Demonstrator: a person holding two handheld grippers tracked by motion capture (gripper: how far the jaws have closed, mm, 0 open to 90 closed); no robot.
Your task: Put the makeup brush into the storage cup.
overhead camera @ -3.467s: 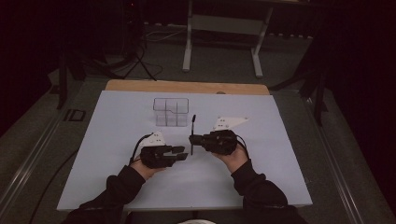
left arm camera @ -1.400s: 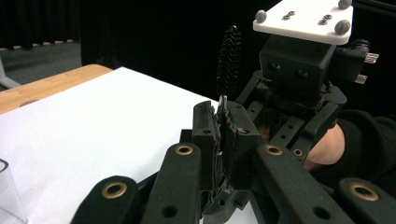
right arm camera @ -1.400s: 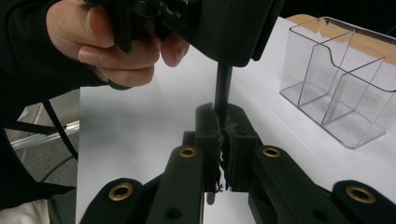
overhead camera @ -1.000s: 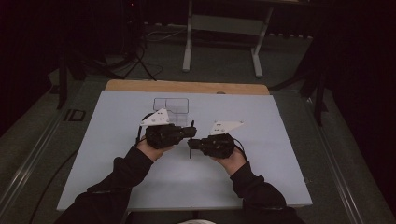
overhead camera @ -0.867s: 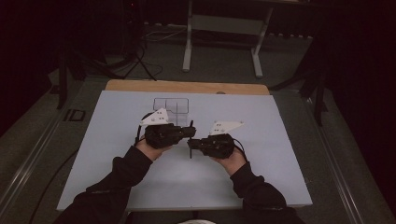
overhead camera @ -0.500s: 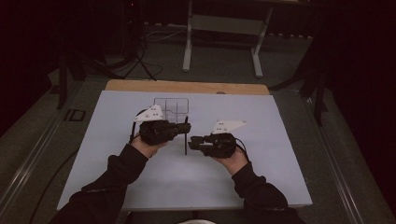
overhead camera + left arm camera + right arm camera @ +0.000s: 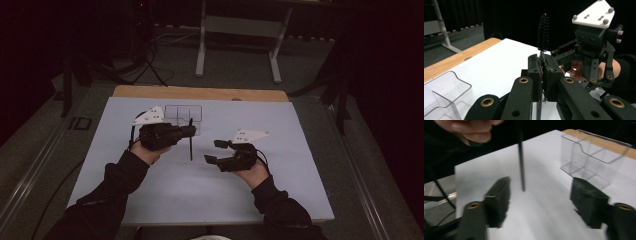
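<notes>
A thin black brush [image 7: 191, 145] hangs upright over the white table. My left gripper [image 7: 187, 131] is shut on its stem just below the bristles [image 7: 543, 32], and the pads [image 7: 534, 72] press the stem from both sides. The plain handle end [image 7: 521, 165] points down, just above the table. To its right, my right gripper [image 7: 216, 151] stands open; its jaws have just been opening. In the right gripper view my right gripper [image 7: 544, 202] has nothing between its jaws, and the handle hangs ahead of them, untouched.
A clear plastic box [image 7: 184, 114] with compartments stands behind the left gripper, near the table's wooden far edge [image 7: 200, 93]. The same box [image 7: 594, 157] lies ahead and to the right of the right jaws. White table surface [image 7: 200, 195] extends toward the person.
The right gripper's jaws have opened and let go of the brush. The left gripper has carried the brush a little left and up, away from the right gripper.
</notes>
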